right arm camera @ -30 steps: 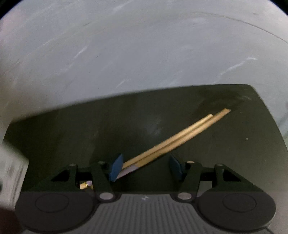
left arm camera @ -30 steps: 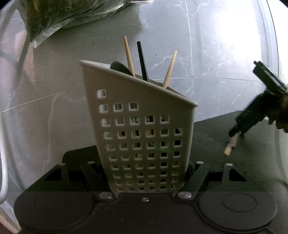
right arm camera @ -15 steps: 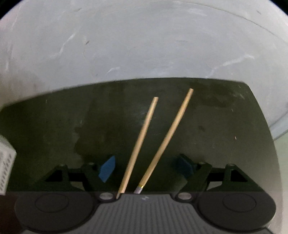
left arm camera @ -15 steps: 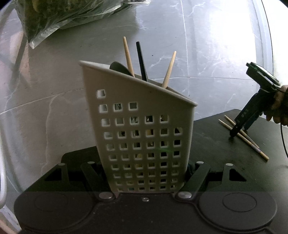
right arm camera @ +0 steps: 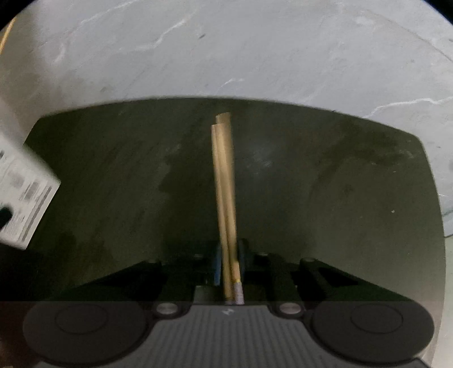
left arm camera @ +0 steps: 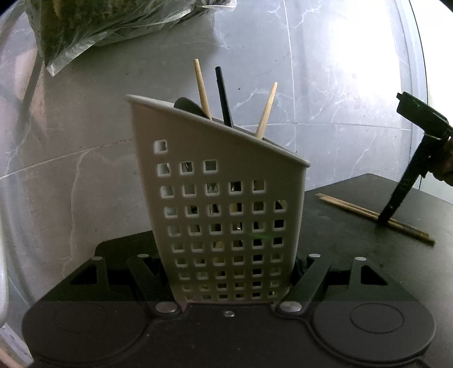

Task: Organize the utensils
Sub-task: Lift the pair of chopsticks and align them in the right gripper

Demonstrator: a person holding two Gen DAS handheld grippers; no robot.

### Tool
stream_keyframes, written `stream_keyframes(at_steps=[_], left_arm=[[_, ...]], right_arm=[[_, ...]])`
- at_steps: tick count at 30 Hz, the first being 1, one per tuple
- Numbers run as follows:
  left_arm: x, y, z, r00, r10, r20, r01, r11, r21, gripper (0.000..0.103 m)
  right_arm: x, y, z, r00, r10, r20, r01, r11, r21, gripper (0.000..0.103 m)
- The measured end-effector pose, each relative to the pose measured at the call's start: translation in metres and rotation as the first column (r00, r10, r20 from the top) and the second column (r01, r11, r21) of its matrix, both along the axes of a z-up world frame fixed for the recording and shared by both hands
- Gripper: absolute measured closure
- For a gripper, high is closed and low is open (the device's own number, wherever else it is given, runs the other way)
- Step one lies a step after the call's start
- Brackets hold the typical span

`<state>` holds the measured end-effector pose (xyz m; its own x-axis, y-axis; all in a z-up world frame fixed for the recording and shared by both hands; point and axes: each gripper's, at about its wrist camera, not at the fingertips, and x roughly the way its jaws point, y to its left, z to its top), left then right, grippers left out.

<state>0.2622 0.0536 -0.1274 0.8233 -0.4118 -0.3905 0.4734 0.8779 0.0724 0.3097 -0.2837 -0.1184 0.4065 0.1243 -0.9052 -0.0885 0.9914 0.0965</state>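
Step in hand: picking the pair of wooden chopsticks (right arm camera: 225,198) off the black mat (right arm camera: 113,184) so they can go into the caddy.
Right tool (right arm camera: 228,260): jaws closing, both sticks between the blue pads, which appear to be pressing on their lower ends; tool angled steeply down at the mat.
Left tool (left arm camera: 235,271): clamped on the base of the white perforated caddy (left arm camera: 220,198), holding it upright on the mat.
Chopsticks' place: side by side on the mat, well apart from the caddy in the left wrist view.
Caddy contents: two wooden sticks, a black stick and a dark utensil stand in it.
Doing it well: finish the squeeze before lifting; the sticks are thin and round, so one could roll out or scissor apart. Lift straight, keep the pair parallel, then tip them to enter the caddy's open top.
Surroundings: grey marble tabletop (left arm camera: 339,85); plastic bag (left arm camera: 99,25) behind.
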Motion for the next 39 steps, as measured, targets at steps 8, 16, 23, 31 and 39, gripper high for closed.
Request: stream_keyframes(at_steps=[8,16,23,31,39], left_arm=[[-0.001,0.0,0.0,1.0,-0.003,0.002,0.003,1.0,0.002,0.026],[-0.003,-0.001,0.0,1.0,-0.001,0.005,0.001,1.0,0.002,0.027],[-0.002,-0.001,0.0,1.0,-0.001,0.005,0.001,1.0,0.002,0.027],[-0.002,-0.001,0.0,1.0,0.0,0.005,0.0,1.0,0.003,0.027],[-0.002,-0.001,0.0,1.0,0.001,0.007,-0.001,1.0,0.002,0.027]], right_arm=[[0.005,0.015,0.003,0.991,0.104,-0.089,-0.11,0.992,-0.062,0.091],[0.001,0.018,0.0,0.995,0.088,-0.043,-0.091,0.994,-0.068,0.092],[-0.009,0.017,0.003,0.998,0.07,-0.001,-0.07,0.997,-0.039,0.098],[-0.006,0.018,-0.001,0.996,0.086,-0.039,-0.087,0.996,-0.033,0.095],[0.012,0.026,0.0,0.969,0.203,-0.14,-0.213,0.975,-0.059,0.097]])
